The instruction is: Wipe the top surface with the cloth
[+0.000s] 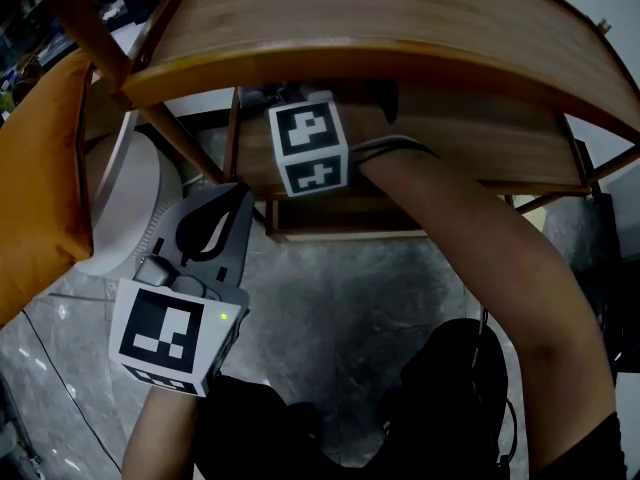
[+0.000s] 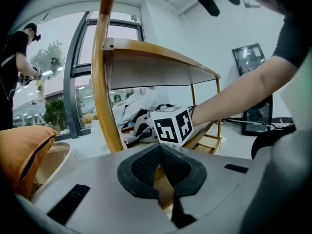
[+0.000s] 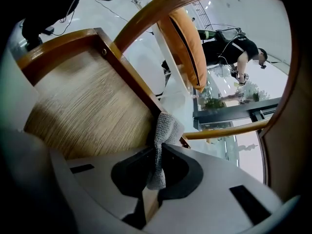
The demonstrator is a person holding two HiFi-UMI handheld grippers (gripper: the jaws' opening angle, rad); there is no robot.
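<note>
Gripping the cloth (image 3: 165, 128): the right gripper (image 3: 157, 152) has its jaws clenched on a grey knitted fold, which stands up between the pads and spills past their tips. Location: gripper and cloth are over the lower shelf (image 3: 83, 111) of the wooden rack, close to that shelf's dark edge rail. Head view agrees: the right forearm reaches in under the top surface (image 1: 380, 18), with the marker cube just below that board's near edge.

Key relation: the top surface lies above the cloth, not ahead of it, and the board overhangs the gripper. Its long axis runs left to right. Judgement: the cloth must come back toward the near side, clear the edge, then rise over the board before any wiping; strokes would best follow the left-right axis.

Left gripper (image 1: 215, 218): jaws pressed together on nothing, near and to the left, outside the rack, lower than the top board. The right one has the cloth, so it leads.

Risk: the loose fold may snag on the near edge on the way out
</note>
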